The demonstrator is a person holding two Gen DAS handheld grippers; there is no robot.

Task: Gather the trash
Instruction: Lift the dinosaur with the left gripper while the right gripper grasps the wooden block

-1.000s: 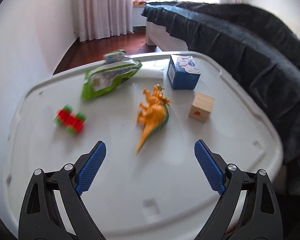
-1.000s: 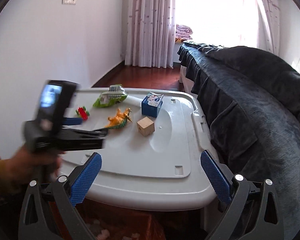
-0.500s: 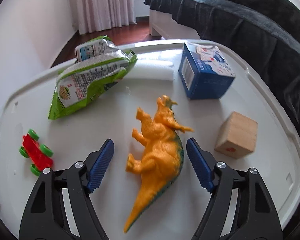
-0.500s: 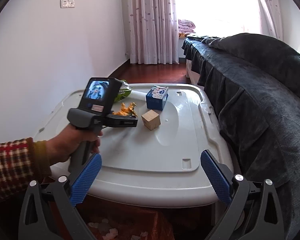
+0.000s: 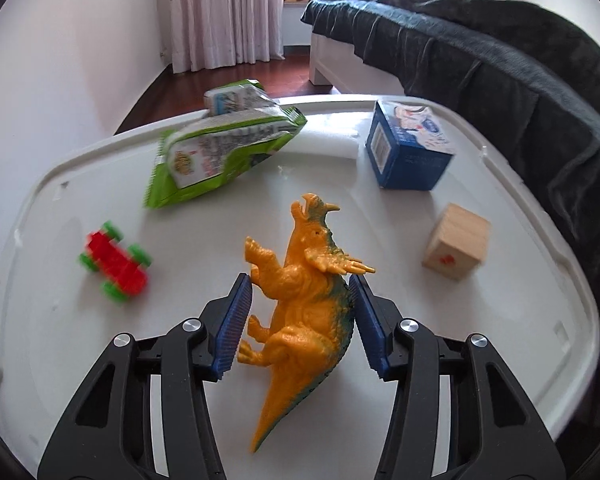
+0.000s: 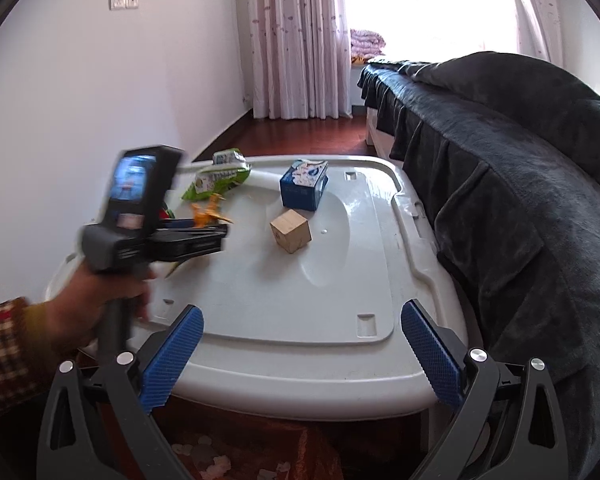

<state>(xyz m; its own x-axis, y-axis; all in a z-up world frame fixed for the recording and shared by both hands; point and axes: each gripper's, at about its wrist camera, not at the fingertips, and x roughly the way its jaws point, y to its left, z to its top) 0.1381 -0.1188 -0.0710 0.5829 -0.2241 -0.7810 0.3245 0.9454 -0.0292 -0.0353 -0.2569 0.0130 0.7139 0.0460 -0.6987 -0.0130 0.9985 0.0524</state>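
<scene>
An orange toy dinosaur (image 5: pixel 300 304) lies on the white plastic lid (image 5: pixel 500 320). My left gripper (image 5: pixel 300 292) has its blue pads against both sides of the dinosaur's body, shut on it. A green snack bag (image 5: pixel 220 152) leans on a small carton (image 5: pixel 232 98) at the back left. A blue box (image 5: pixel 408 152) stands at the back right. My right gripper (image 6: pixel 300 344) is open and empty, held off the lid's near edge. In the right wrist view the left gripper (image 6: pixel 192 236) shows with the dinosaur (image 6: pixel 210 210) at its tip.
A wooden cube (image 5: pixel 456 246) sits right of the dinosaur. A red and green block toy (image 5: pixel 116 260) sits to its left. A bed with a dark blanket (image 6: pixel 500 168) runs along the right side. A white wall (image 6: pixel 100 100) stands on the left.
My left gripper has moved forward over the lid and closed its pads onto the orange dinosaur. My right gripper has stayed open near the lid's front edge.
</scene>
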